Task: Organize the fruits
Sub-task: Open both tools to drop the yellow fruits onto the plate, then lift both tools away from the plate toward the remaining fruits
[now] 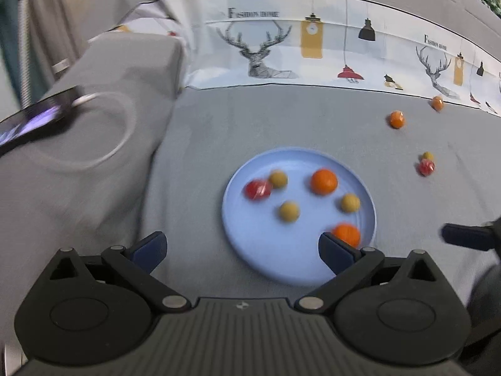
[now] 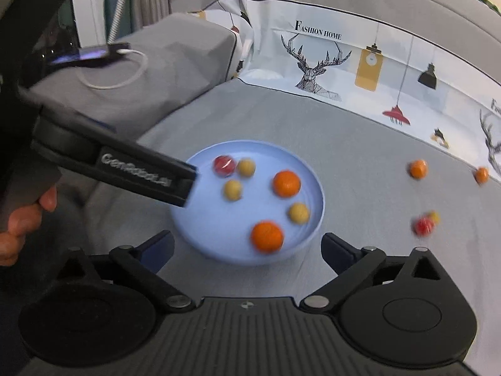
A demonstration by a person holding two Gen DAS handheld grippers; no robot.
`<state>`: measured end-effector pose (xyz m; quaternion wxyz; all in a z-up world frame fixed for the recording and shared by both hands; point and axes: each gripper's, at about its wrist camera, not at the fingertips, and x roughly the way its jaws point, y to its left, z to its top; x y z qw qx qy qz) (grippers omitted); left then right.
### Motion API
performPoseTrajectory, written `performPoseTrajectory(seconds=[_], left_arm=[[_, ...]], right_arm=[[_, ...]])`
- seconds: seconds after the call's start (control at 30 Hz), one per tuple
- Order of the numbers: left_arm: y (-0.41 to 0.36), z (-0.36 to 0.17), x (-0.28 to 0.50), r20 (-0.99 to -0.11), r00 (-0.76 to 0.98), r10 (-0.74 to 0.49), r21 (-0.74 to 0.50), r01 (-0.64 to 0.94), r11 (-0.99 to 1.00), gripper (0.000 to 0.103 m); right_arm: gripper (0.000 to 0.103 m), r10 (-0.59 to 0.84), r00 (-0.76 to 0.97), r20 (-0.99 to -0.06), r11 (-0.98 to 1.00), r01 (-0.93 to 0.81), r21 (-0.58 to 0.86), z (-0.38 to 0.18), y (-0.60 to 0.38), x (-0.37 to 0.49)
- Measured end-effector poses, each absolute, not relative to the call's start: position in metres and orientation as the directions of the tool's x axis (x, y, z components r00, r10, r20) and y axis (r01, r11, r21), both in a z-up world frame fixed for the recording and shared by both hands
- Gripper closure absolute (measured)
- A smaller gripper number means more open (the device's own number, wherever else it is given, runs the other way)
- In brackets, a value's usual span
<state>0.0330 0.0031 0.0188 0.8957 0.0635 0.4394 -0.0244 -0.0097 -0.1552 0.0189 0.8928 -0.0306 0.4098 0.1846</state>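
A light blue plate (image 1: 281,266) (image 2: 203,219) lies on the grey bed cover. It holds two oranges (image 1: 324,181) (image 2: 286,183), a red fruit (image 1: 257,189) (image 2: 224,165) and three small yellow-brown fruits (image 1: 288,211) (image 2: 232,190). Loose on the cover to the right lie two small oranges (image 1: 396,119) (image 2: 418,169), a red fruit (image 1: 426,167) (image 2: 423,225) and a small yellow one (image 1: 427,156). My left gripper (image 1: 242,250) is open and empty over the plate's near left edge. My right gripper (image 2: 247,247) is open and empty at the plate's near rim.
A grey pillow (image 1: 94,156) (image 2: 141,72) at the left carries a phone (image 1: 28,122) (image 2: 87,53) with a white cable (image 1: 122,125). A deer-print pillowcase (image 1: 297,47) (image 2: 344,62) runs along the back. The left gripper's body (image 2: 125,169) crosses the right wrist view.
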Motion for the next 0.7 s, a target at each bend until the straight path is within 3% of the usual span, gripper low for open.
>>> performPoseTrajectory(seconds=[0.17, 0.3, 0.7], left_arm=[[0.015, 0.035, -0.024, -0.785, 0.616, 0.066, 0.105, 0.027, 0.994, 0.000], [0.015, 0.048, -0.061, -0.749, 0.657, 0.090, 0.119, 0.001, 0.993, 0.000], [-0.003, 0.077, -0.102, -0.692, 0.718, 0.080, 0.117, 0.002, 0.993, 0.000]], right_arm=[[0.001, 0.280, 0.625, -0.729, 0.951, -0.284, 0.121, 0.049, -0.169, -0.062], [0.001, 0.256, 0.705, -0.661, 0.963, -0.246, 0.110, 0.072, -0.174, -0.095], [0.001, 0.251, 0.778, -0.576, 0.965, -0.249, 0.085, 0.097, -0.179, -0.145]])
